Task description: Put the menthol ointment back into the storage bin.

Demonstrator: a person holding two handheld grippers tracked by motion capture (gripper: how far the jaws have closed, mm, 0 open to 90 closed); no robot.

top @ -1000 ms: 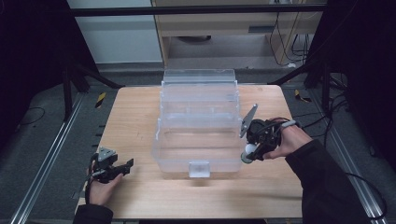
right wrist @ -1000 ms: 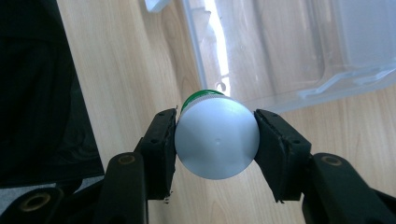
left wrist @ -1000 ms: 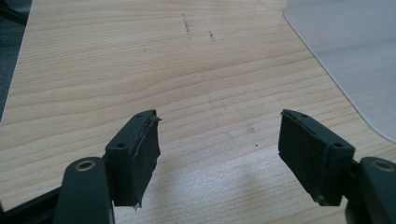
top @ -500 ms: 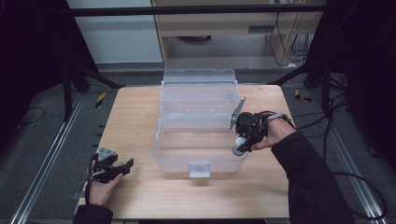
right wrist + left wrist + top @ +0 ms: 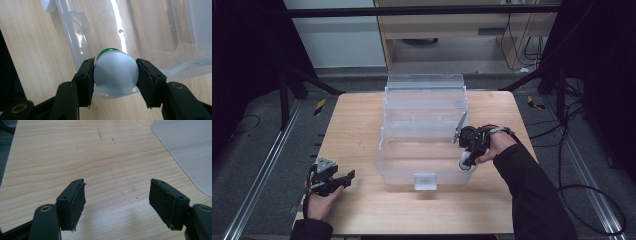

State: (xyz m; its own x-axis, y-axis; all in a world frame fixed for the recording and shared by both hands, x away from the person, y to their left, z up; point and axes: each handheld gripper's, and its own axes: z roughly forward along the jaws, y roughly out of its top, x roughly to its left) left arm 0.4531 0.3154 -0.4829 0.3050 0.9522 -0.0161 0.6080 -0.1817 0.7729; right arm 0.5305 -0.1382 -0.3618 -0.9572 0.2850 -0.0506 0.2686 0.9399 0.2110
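The right gripper [image 5: 115, 75] is clamped on a small bottle [image 5: 116, 74], end-on over the clear box's [image 5: 422, 150] near-right rim, while the left gripper [image 5: 117, 202] rests wide open, empty, well apart.

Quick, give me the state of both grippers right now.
Left gripper: open, holding nothing, above the table.
Right gripper: shut on a small bottle at the clear bin's rim.

A light wooden table [image 5: 362, 125] stands on a grey floor [image 5: 257, 150]. Black cables [image 5: 572, 130] trail at its right. Yellow-black hazard tape [image 5: 319, 106] marks the floor.
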